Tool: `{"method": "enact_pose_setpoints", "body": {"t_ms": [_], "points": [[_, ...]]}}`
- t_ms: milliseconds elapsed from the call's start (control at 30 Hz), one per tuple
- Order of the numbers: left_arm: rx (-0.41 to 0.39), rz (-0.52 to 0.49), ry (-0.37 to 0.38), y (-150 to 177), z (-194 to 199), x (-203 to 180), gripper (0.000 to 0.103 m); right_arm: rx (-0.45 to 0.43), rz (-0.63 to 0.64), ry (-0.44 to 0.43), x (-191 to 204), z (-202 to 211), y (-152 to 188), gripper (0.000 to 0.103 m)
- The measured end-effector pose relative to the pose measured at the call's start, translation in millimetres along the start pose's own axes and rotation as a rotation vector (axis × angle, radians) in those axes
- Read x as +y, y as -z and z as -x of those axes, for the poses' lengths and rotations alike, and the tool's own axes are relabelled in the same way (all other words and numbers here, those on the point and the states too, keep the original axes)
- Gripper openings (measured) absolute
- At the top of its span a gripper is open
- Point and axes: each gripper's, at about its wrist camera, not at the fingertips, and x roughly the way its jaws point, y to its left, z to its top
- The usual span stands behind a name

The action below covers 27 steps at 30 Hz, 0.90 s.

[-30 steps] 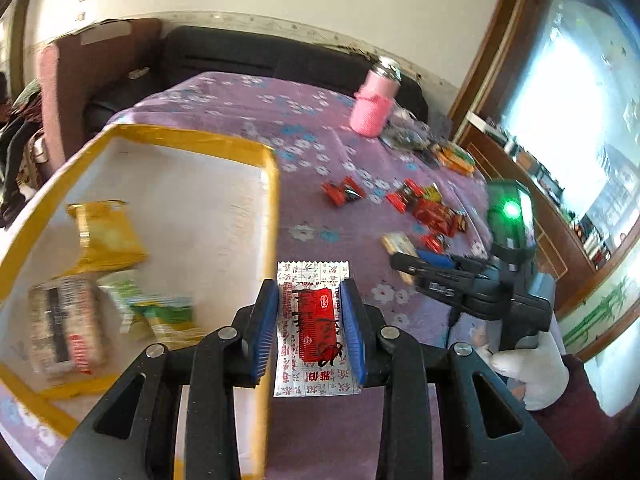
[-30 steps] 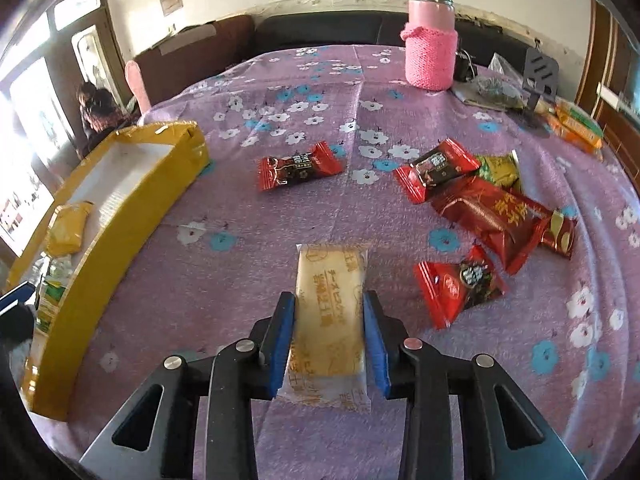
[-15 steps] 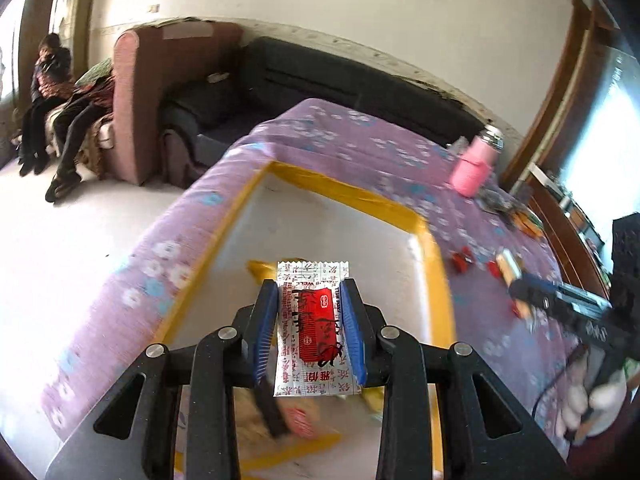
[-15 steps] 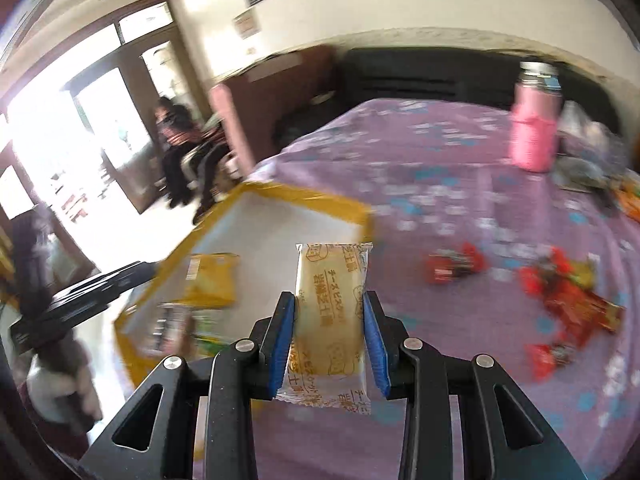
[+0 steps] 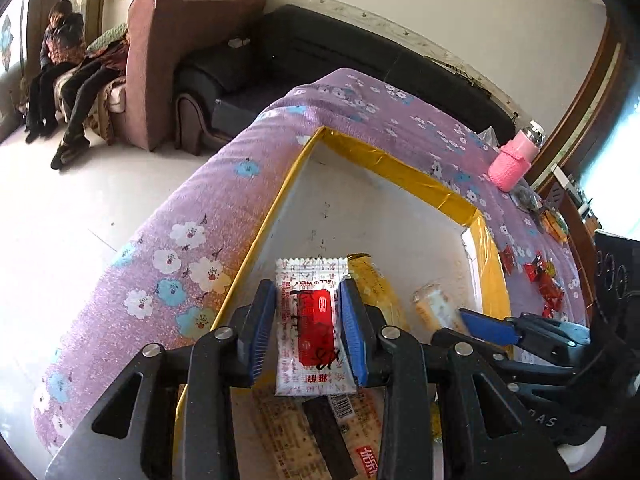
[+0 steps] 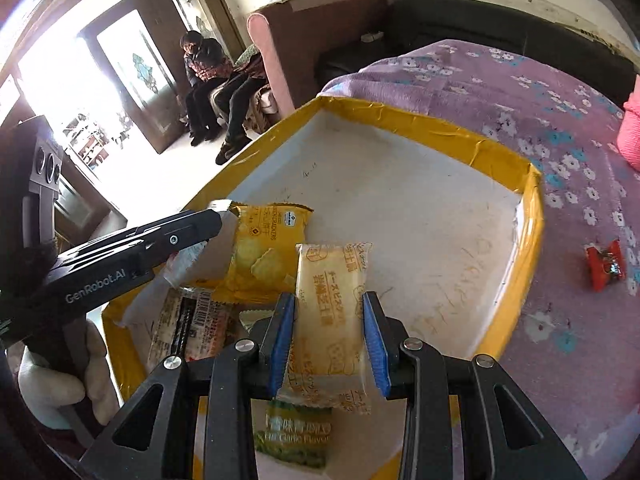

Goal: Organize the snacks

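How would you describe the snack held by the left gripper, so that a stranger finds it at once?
Look at the yellow-rimmed tray on the purple flowered cloth. Above its near end, the left gripper clamps a flat white packet between blue pads. Only this packet has a red block in its middle; the snacks around it are yellow or pale orange.

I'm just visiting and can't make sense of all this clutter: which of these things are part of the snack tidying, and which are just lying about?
Part of the job:
- left gripper holding the white and red packet
- right gripper holding the pale biscuit packet
- yellow-rimmed tray with snacks inside, such as the yellow cracker packet
- loose red snack on the cloth

Just lying about:
- pink bottle
- black sofa
- armchair
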Motion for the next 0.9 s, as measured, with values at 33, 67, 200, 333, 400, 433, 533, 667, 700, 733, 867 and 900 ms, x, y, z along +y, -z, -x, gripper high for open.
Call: {"method": "enact_pose_setpoints", "body": {"t_ms": [33, 67, 200, 333, 400, 433, 533, 667, 700, 733, 867, 900], "points": [[0.001, 0.009, 0.007, 0.1, 0.4, 1.1, 0.032, 0.001, -0.001, -0.002, -0.6, -1.1, -0.5, 0.038], [0.002, 0.019, 0.012, 0.0, 1.1, 2.3, 0.032, -0.002, -0.005, -0.004, -1.9, -1.1, -0.7, 0.037], [-0.005, 0.042, 0.016, 0.3, 10.4, 3.0, 0.033, -0.028, -0.02, -0.005, -7.6, 7.6, 1.0, 0.039], [-0.05, 0.029, 0.023, 2.0, 33.0, -10.0, 0.036, -0.079, -0.028, -0.005, -11.0, 28.3, 6.1, 0.04], [-0.088, 0.016, 0.045, 5.5, 50.2, -23.7, 0.047, -0.108, -0.034, -0.005, -14.7, 41.5, 9.8, 0.043], [-0.108, 0.008, 0.056, 7.6, 58.4, -31.0, 0.05, -0.122, -0.041, -0.003, -17.6, 48.3, 12.3, 0.045], [-0.166, -0.02, 0.075, 15.8, 82.2, -59.5, 0.072, -0.169, -0.078, 0.001, -35.0, 70.7, 21.8, 0.045], [-0.216, -0.047, 0.14, 30.3, 104.0, -100.5, 0.084, -0.221, -0.15, 0.033, -71.1, 98.7, 36.0, 0.047], [-0.209, -0.047, 0.17, 33.4, 105.5, -107.3, 0.084, -0.232, -0.171, 0.046, -82.5, 106.3, 40.9, 0.048], [-0.194, -0.047, 0.213, 38.0, 105.7, -115.9, 0.084, -0.24, -0.19, 0.059, -93.8, 113.6, 45.6, 0.048], [-0.125, -0.09, 0.296, 57.2, 95.9, -148.9, 0.083, -0.277, -0.289, 0.148, -157.2, 150.9, 71.4, 0.049], [-0.113, -0.107, 0.3, 61.4, 92.6, -155.6, 0.084, -0.284, -0.321, 0.172, -175.5, 161.3, 79.6, 0.049]]}}
